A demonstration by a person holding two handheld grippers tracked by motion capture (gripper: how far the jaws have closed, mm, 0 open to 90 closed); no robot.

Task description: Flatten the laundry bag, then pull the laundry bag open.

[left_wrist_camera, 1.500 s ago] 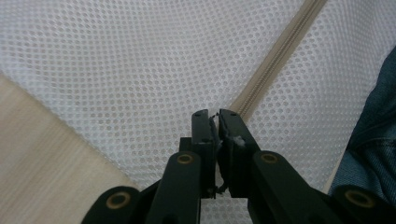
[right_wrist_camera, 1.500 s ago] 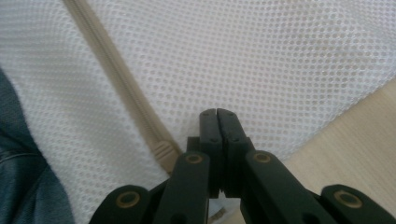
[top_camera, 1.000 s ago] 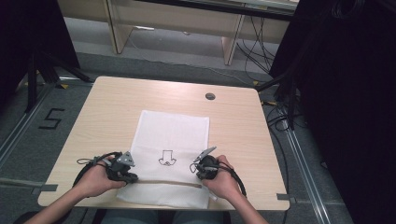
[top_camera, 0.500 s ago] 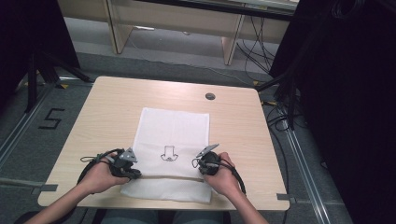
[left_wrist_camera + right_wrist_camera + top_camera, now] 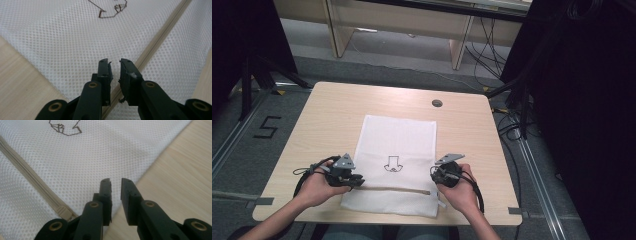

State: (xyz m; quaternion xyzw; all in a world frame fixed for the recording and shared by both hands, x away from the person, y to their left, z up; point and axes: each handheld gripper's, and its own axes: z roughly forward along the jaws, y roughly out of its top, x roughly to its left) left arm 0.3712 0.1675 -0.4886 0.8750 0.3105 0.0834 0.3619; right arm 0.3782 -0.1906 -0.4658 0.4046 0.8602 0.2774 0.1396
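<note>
Mesh bag (image 5: 398,160) lies flat on the table (image 5: 332,115) under both slightly parted, empty jaws, so lower your left gripper (image 5: 115,65) beside the zipper (image 5: 160,40) and your right gripper (image 5: 115,183) near the zipper pull (image 5: 64,212), pinching only fabric.

Floor (image 5: 302,70): grey, black "5" (image 5: 266,127) marked at left.
Far: pale wooden furniture (image 5: 402,25), cables (image 5: 484,40).
Sides: black drapes (image 5: 582,100).
Table (image 5: 332,110): light wood.
</note>
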